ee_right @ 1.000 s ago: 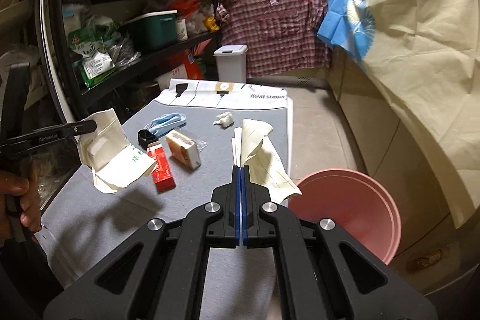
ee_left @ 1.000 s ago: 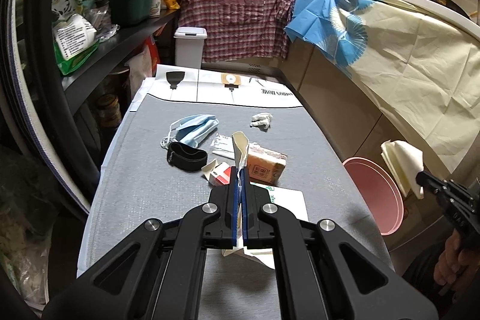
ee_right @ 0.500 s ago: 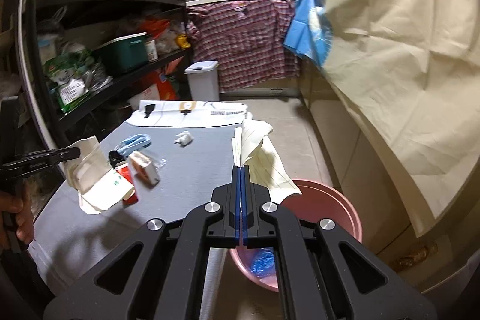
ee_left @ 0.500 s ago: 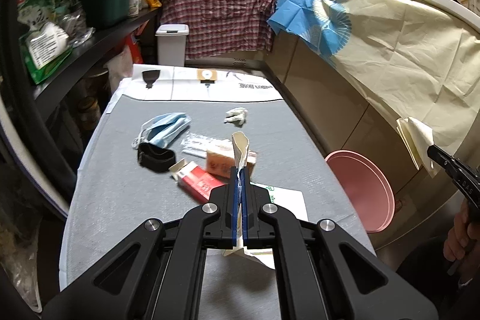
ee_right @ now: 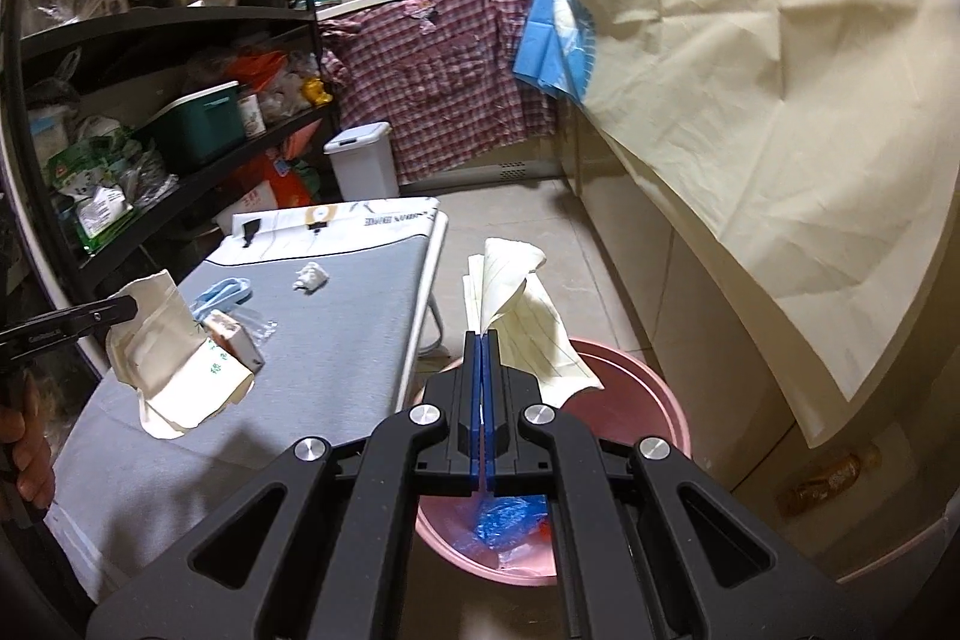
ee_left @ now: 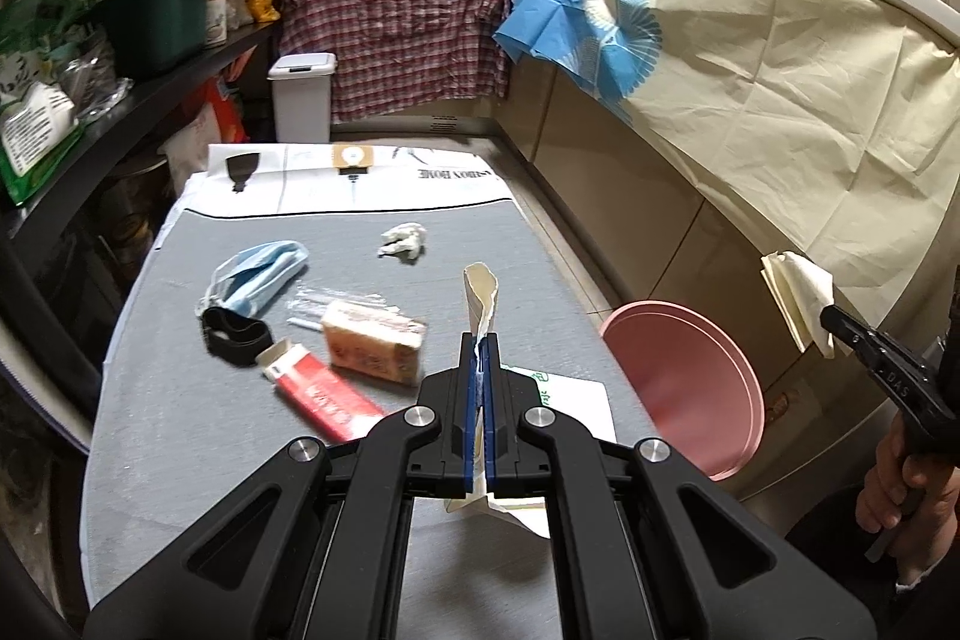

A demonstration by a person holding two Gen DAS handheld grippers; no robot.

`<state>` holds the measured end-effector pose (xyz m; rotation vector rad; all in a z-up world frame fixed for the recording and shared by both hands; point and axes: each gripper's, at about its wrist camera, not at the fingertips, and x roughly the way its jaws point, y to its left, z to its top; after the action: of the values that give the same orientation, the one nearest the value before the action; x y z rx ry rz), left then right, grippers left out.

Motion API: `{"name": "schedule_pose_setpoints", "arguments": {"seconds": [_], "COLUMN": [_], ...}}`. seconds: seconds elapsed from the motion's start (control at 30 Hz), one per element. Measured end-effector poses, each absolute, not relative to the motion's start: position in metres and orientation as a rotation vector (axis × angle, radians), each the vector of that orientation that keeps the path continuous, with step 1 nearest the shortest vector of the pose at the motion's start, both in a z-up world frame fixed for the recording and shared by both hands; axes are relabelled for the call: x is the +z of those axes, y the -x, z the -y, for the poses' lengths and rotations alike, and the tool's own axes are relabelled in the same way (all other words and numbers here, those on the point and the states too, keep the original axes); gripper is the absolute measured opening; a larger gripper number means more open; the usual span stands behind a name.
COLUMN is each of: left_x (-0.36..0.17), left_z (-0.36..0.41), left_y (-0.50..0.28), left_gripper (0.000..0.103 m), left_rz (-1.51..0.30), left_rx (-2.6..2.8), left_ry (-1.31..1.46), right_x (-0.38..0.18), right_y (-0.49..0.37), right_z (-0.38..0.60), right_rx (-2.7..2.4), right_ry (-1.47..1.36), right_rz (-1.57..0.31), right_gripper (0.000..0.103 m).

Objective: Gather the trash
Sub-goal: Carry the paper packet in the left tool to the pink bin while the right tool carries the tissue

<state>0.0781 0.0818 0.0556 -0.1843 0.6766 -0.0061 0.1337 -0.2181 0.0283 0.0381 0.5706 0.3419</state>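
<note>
Since 1 second ago, both hand-held grippers have swung toward the cabinet side, so the right hand-held gripper [ee_right: 481,340] with its lined cream paper [ee_right: 521,304] now hangs over the pink bin [ee_right: 651,388], where before it was over the table edge. Largest in view is the grey table [ee_left: 180,400], with the pink bin on the floor just beside its right edge. On the table lie a blue face mask [ee_left: 264,274], an orange-tan packet [ee_left: 372,346], a red carton [ee_left: 324,394], a black band [ee_left: 234,337] and a crumpled white tissue [ee_left: 403,241], all near one another toward the far half. Blue plastic [ee_right: 507,517] lies at the bottom of the bin. The left hand-held gripper [ee_left: 480,340] is clamped on a cream paper bag [ee_right: 174,352] with green print, held above the table's near end. The right one is likewise closed tight on its paper, which stands up from the jaws and drapes to the right.
</note>
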Motion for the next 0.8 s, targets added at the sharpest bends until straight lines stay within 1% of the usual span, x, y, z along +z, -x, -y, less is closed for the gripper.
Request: {"name": "schedule_pose_setpoints", "arguments": {"seconds": [0.2,0.8], "left_x": [0.052,0.047], "left_z": [-0.062,0.000], "left_y": [-0.094,-0.143], "left_gripper": [0.002,0.002], "left_rz": [-0.681,-0.689], "left_rx": [-0.027,-0.128], "left_ry": [0.176,0.119], "right_x": [0.022,0.013], "right_y": [-0.143,-0.165], "right_z": [0.222,0.247], "right_rx": [0.302,0.245], "right_ry": [-0.006,-0.075], "right_rz": [-0.563,-0.588], "right_gripper": [0.001,0.001]}}
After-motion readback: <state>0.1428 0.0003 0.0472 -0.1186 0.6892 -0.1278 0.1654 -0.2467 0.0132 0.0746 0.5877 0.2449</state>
